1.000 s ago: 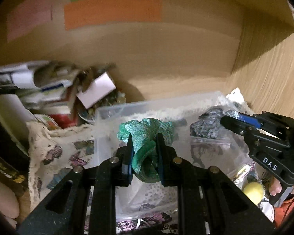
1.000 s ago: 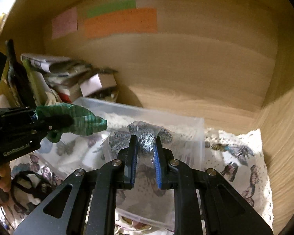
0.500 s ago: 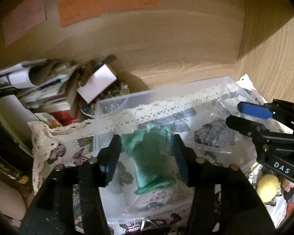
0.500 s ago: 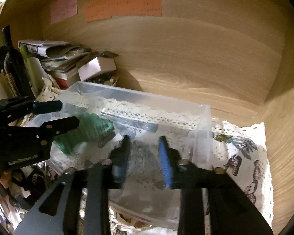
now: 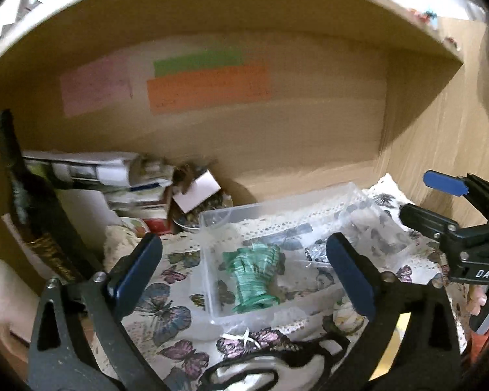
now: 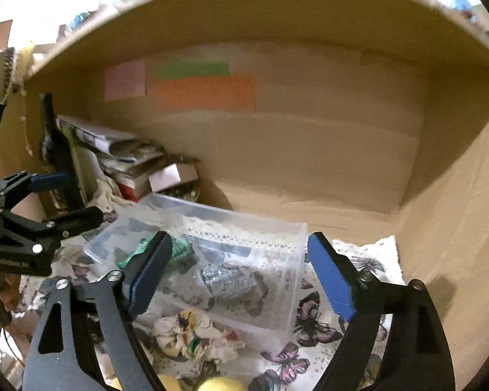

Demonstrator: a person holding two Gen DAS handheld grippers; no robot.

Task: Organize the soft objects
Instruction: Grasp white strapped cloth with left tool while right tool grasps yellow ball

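Inside the clear bin [image 5: 278, 210], the green scrunchie [image 5: 254, 277] lies at about nine o'clock and the grey one [image 6: 229, 278] beside it toward three; both my left gripper [image 5: 244, 280] and my right gripper [image 6: 238, 273] hang above with fingers spread wide, holding nothing. From here I judge the main risk is snagging: the bin is light and thin-walled, and a finger clipping its rim on the next reach could tip it or drag it across the butterfly cloth [image 5: 166, 309], which looks loose enough to bunch. More soft things wait at six o'clock, close against the bin's near wall: a floral scrunchie [image 6: 195, 332], a black band [image 5: 277, 363], and something yellow [image 6: 221, 384] at the bottom edge that I cannot make out. Going for these, my two grippers sit near each other and could collide. At ten o'clock a stack of books [image 6: 124, 159] and a small box [image 5: 197, 194] crowd the shelf corner, leaving little room on that side.
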